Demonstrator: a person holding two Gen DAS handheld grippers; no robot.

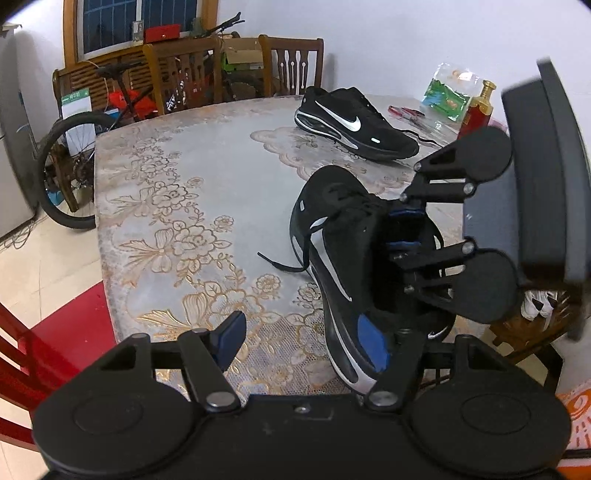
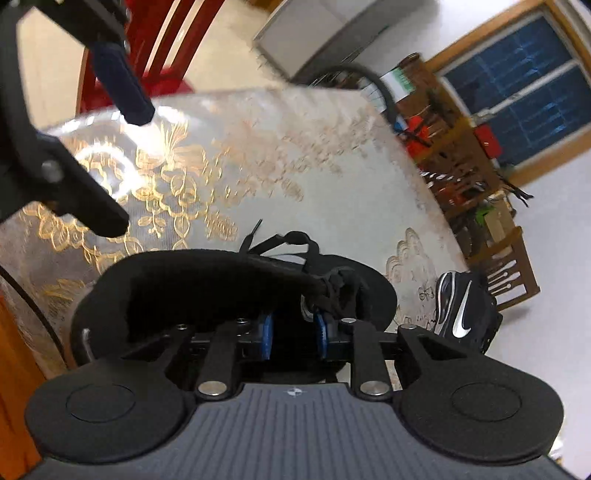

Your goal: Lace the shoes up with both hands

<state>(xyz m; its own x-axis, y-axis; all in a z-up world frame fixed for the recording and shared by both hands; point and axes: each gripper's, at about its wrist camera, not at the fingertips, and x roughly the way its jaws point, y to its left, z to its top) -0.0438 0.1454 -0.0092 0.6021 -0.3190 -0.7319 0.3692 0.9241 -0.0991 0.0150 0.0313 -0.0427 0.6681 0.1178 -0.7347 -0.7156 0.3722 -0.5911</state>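
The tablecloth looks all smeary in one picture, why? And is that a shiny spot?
In the right wrist view the tablecloth and far room are streaked by motion blur, with white glare near its left edge; in the left wrist view its flowers are sharp, only the right gripper body at the edge blurs.

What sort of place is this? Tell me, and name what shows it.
Most likely a dining room in a home. A table with a floral lace cloth has wooden chairs around it, and a bicycle is parked by the window. Two black shoes lie on the table.
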